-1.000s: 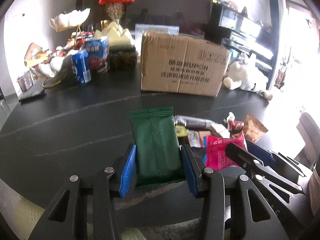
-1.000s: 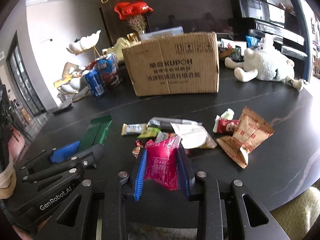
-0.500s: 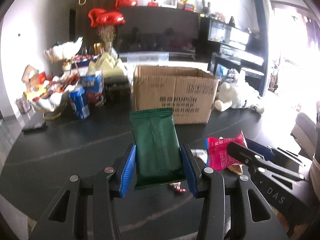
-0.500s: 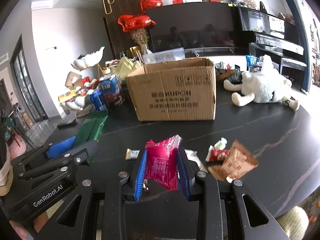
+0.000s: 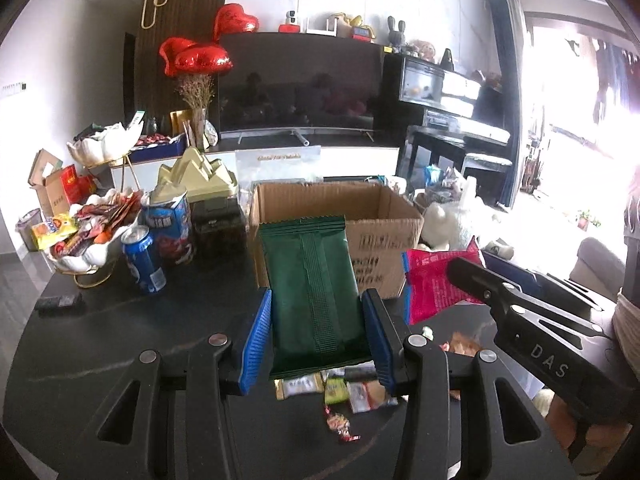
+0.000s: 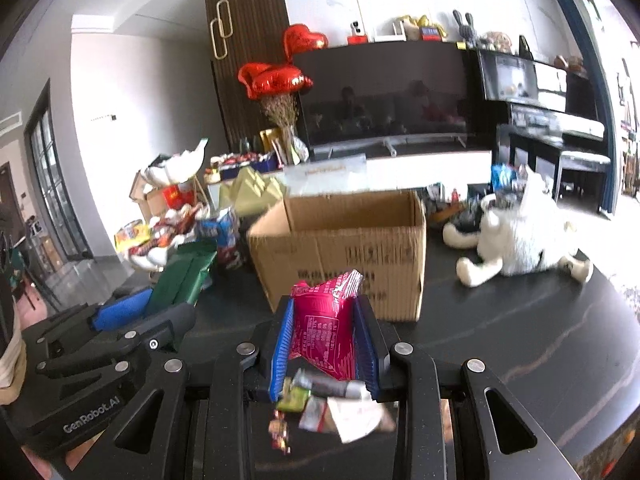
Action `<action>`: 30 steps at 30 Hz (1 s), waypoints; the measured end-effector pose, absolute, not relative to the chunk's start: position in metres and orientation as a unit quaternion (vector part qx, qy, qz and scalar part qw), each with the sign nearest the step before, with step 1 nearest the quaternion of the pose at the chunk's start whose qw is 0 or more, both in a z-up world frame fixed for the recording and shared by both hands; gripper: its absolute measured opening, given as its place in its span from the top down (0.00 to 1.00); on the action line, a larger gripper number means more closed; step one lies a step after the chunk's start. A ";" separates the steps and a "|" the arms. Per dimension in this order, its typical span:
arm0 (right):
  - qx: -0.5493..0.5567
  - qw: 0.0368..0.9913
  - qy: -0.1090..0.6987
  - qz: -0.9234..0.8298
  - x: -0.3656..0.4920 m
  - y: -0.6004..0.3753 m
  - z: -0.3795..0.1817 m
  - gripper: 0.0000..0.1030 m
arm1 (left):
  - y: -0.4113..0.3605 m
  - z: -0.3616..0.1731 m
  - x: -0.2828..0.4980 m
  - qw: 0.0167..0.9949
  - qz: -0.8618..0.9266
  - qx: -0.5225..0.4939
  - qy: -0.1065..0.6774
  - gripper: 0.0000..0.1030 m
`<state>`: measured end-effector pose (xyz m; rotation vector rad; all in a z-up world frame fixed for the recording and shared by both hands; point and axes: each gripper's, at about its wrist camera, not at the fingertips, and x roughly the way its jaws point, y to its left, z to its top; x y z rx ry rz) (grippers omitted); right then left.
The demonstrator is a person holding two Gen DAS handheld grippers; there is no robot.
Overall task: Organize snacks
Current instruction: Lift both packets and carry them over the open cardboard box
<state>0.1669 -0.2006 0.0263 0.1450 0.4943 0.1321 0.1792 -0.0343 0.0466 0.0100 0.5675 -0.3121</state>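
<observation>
Left gripper (image 5: 318,336) clamped the flat green foil packet (image 5: 314,288) by its side edges; right gripper (image 6: 325,344) pinched the crinkly pink foil pouch (image 6: 326,328) — both light, slippery, crushable. Open brown cardboard box (image 6: 348,256) sat just ahead.

Readable lettering on the two grippers only.
"DAS" on right gripper (image 5: 440,288) body; "GenRobot.AI" on left gripper (image 6: 132,308) body; cardboard box (image 6: 344,256) print too blurred.
</observation>
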 end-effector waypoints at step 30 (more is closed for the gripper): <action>0.059 0.974 0.212 0.051 0.295 -0.220 0.068 0.70 | -0.059 0.077 0.322 0.935 -0.186 0.031 0.302 0.56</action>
